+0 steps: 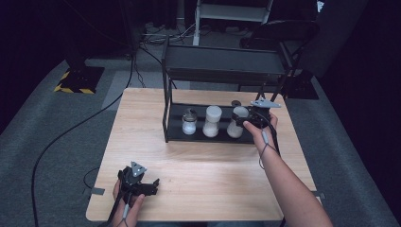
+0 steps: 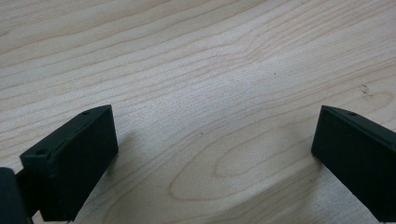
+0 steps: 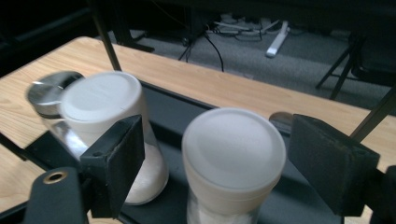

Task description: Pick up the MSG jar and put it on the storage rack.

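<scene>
Hand-held gripper [image 3: 212, 154] — half-open around jar [image 3: 233, 158]

Lower left of the high view, the matte black left-hand gripper [image 1: 142, 182] carries a grey three-cornered plate, its cable trailing off the bottom edge. Centre right, the matching black right-hand gripper [image 1: 248, 118] wears another, a thin cable looping along a bare, sleeveless forearm [image 1: 288, 184]. Small screw holes dot the blocky jaws.

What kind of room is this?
Probably a recording studio or lab, not a kitchen: dark walls, cables trailing over grey carpet, yellow-and-black hazard tape, and one wooden table with a black rack.
</scene>
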